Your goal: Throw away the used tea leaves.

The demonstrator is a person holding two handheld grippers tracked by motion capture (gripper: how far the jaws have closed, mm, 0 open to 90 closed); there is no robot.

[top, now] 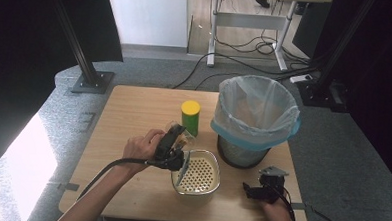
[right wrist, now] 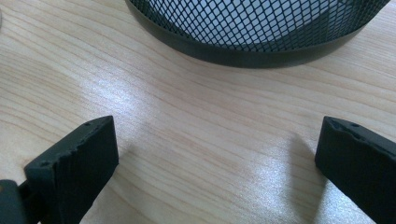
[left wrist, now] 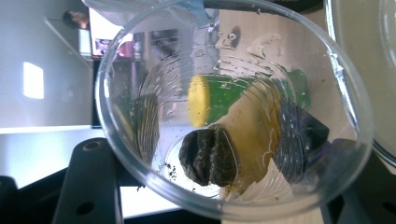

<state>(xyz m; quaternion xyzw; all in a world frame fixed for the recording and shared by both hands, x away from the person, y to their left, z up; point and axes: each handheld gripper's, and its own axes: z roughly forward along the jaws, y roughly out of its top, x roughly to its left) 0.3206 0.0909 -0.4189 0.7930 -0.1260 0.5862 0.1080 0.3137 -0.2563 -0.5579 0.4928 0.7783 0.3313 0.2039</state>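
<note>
My left gripper (top: 175, 144) is clamped on the clear cup (left wrist: 233, 112), tipped on its side, mouth just left of the strainer basket (top: 197, 174), tea bag (left wrist: 208, 156) still inside. Right gripper (top: 266, 186) sits wide open, empty, near-right by the bin (top: 253, 118).

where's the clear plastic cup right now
In the high view the clear plastic cup is tilted in the left gripper, between the green yellow-lidded can and cream strainer basin.
</note>
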